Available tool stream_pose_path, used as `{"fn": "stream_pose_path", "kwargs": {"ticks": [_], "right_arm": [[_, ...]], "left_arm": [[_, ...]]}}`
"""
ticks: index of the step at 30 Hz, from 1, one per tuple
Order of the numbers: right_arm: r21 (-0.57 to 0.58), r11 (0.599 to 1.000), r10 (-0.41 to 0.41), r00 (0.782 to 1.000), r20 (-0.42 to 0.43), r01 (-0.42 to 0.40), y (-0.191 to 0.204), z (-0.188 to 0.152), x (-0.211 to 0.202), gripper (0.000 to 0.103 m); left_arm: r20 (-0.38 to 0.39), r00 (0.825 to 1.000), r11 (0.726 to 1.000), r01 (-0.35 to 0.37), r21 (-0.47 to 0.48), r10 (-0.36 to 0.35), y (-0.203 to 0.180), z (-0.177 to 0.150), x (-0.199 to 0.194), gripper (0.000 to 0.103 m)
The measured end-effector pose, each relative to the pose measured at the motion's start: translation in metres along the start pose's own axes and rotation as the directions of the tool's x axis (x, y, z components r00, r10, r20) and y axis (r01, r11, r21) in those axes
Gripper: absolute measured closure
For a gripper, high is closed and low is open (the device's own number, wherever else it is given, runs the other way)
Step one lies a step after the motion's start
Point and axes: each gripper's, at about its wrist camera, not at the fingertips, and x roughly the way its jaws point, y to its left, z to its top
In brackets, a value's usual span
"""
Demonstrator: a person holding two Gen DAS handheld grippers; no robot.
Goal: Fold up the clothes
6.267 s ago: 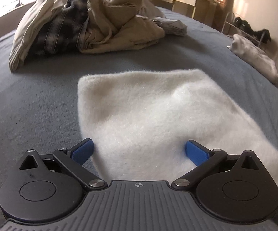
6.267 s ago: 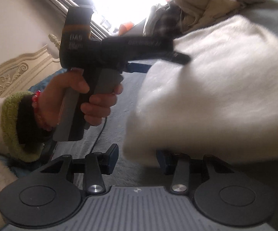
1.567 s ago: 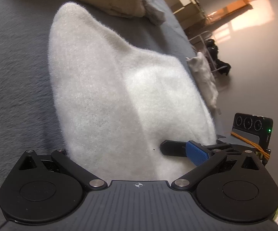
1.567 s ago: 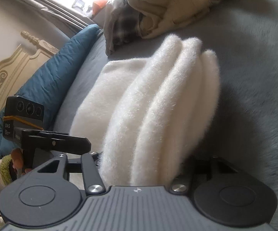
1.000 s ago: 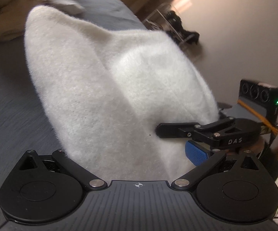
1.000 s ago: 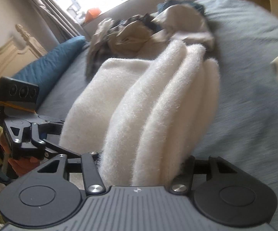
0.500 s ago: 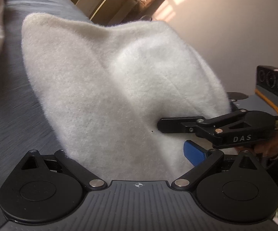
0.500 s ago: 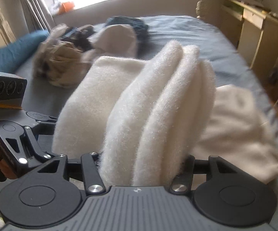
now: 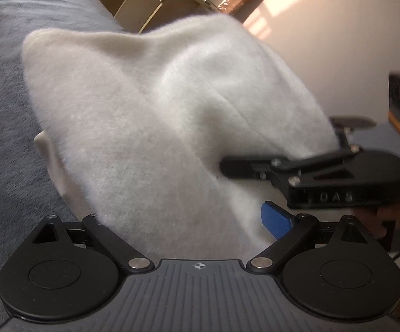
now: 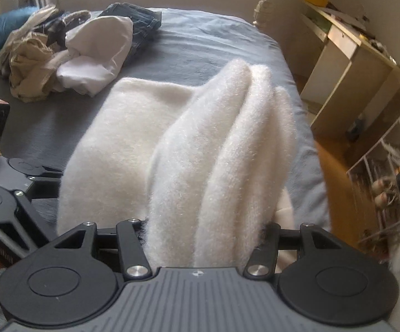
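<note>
A folded white fluffy sweater point(image 9: 144, 110) hangs lifted above the grey bed, held between both grippers. In the left wrist view it fills my left gripper point(image 9: 186, 215); the jaws stand wide and are closing on the thick folds, with one blue pad point(image 9: 276, 220) against the sweater's edge and the other hidden. My right gripper point(image 9: 310, 171) bites in from the right there. In the right wrist view, several stacked folds of the sweater point(image 10: 133, 138) are clamped in my right gripper point(image 10: 202, 221). My left gripper point(image 10: 20, 191) shows at the left edge.
The grey bed cover point(image 10: 213, 49) carries a pile of loose clothes point(image 10: 61, 55) at the far left, and a cream garment point(image 10: 285, 210) lies under the sweater. A pale desk point(image 10: 352, 63) and a wire shoe rack point(image 10: 388, 166) stand beside the bed on wooden floor.
Both grippers have carried the sweater sideways across the bed, away from the clothes pile and toward the desk side. The right gripper has turned, so the desk and rack now show.
</note>
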Motion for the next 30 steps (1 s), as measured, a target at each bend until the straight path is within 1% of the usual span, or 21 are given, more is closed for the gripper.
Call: {"fn": "stream_pose_path", "kwargs": {"ticks": [2, 4, 6, 7, 8, 9, 10, 11, 13, 15, 16, 17, 19, 20, 22, 23, 25, 27, 28, 29, 30], "right_arm": [[-0.011, 1.000, -0.009, 1.000, -0.007, 0.009, -0.004, 0.003, 0.012, 0.043], [-0.009, 1.000, -0.020, 1.000, -0.010, 0.020, -0.009, 0.004, 0.025, 0.040], [0.013, 0.997, -0.073, 0.997, 0.001, 0.073, -0.015, 0.001, 0.030, 0.029], [0.025, 0.994, -0.102, 0.995, 0.007, 0.102, -0.018, -0.001, 0.032, 0.027], [0.038, 0.991, -0.132, 0.991, 0.012, 0.131, -0.022, -0.002, 0.035, 0.018], [0.051, 0.986, -0.161, 0.987, 0.017, 0.160, -0.025, -0.004, 0.037, 0.004], [0.064, 0.980, -0.190, 0.982, 0.022, 0.188, -0.028, -0.005, 0.039, 0.000], [0.076, 0.966, -0.252, 0.966, 0.053, 0.247, -0.030, -0.007, 0.037, 0.000], [0.134, 0.923, -0.375, 0.919, 0.118, 0.360, -0.035, -0.010, 0.029, 0.000], [0.287, 0.878, -0.435, 0.888, 0.148, 0.383, -0.049, -0.018, 0.015, 0.000], [0.382, 0.842, -0.466, 0.869, 0.163, 0.380, -0.052, -0.030, 0.003, 0.000], [0.479, 0.797, -0.499, 0.849, 0.176, 0.369, -0.055, -0.044, -0.009, 0.000], [0.654, 0.682, -0.565, 0.803, 0.188, 0.326, -0.061, -0.073, -0.033, 0.000], [0.756, 0.612, -0.570, 0.793, 0.218, 0.232, -0.060, -0.102, -0.049, 0.000], [0.884, 0.465, -0.525, 0.789, 0.320, -0.049, -0.047, -0.167, -0.071, 0.000], [0.904, 0.383, -0.492, 0.786, 0.374, -0.190, -0.036, -0.200, -0.075, 0.000], [0.900, 0.213, -0.424, 0.794, 0.436, -0.380, -0.009, -0.247, -0.069, 0.000], [0.860, 0.054, -0.359, 0.794, 0.490, -0.507, 0.019, -0.278, -0.048, 0.000], [0.830, -0.028, -0.329, 0.789, 0.519, -0.558, 0.033, -0.292, -0.036, 0.000], [0.798, -0.098, -0.307, 0.781, 0.543, -0.594, 0.044, -0.302, -0.025, 0.000], [0.773, -0.141, -0.288, 0.772, 0.566, -0.619, 0.052, -0.307, -0.014, 0.000]], "left_arm": [[0.009, 0.999, 0.999, -0.032, 0.010, 0.032, 0.002, -0.004, 0.008, 0.006], [0.027, 0.998, 0.997, -0.058, 0.044, 0.056, 0.004, -0.009, 0.016, 0.003], [0.043, 0.996, 0.991, -0.077, 0.109, 0.073, 0.004, -0.014, 0.017, 0.003], [0.040, 0.997, 0.991, -0.076, 0.114, 0.072, 0.007, -0.016, 0.009, 0.003], [0.037, 0.997, 0.990, -0.075, 0.120, 0.071, 0.011, -0.019, 0.001, 0.003], [0.034, 0.997, 0.989, -0.073, 0.125, 0.069, 0.015, -0.022, -0.007, 0.003], [0.031, 0.997, 0.989, -0.071, 0.130, 0.068, 0.019, -0.025, -0.015, 0.003], [0.025, 0.998, 0.990, -0.065, 0.124, 0.062, 0.020, -0.023, -0.018, 0.003], [0.014, 0.999, 0.992, -0.051, 0.113, 0.050, 0.023, -0.020, -0.023, 0.003], [-0.001, 0.999, 0.995, -0.040, 0.088, 0.040, 0.025, -0.018, -0.026, 0.003], [-0.010, 0.999, 0.997, -0.036, 0.071, 0.036, 0.026, -0.018, -0.027, 0.004], [-0.016, 0.999, 0.998, -0.027, 0.060, 0.028, 0.026, -0.018, -0.028, 0.004], [-0.027, 1.000, 0.999, -0.010, 0.037, 0.011, 0.024, -0.019, -0.037, 0.004], [-0.032, 0.999, 1.000, -0.002, 0.026, 0.003, 0.021, -0.021, -0.045, 0.004], [-0.039, 0.999, 1.000, 0.009, 0.004, -0.009, 0.019, -0.019, -0.054, 0.004], [-0.041, 0.999, 1.000, 0.012, -0.007, -0.012, 0.020, -0.015, -0.056, 0.005], [-0.046, 0.999, 0.999, 0.018, -0.027, -0.019, 0.021, -0.009, -0.060, 0.005], [-0.047, 0.999, 1.000, 0.008, -0.021, -0.009, 0.023, -0.006, -0.064, 0.005], [-0.047, 0.999, 1.000, 0.003, -0.018, -0.004, 0.024, -0.005, -0.067, 0.005], [-0.043, 0.999, 1.000, -0.002, -0.016, 0.001, 0.025, -0.003, -0.070, 0.005], [-0.031, 1.000, 1.000, -0.005, -0.018, 0.004, 0.028, 0.001, -0.073, 0.005]]}}
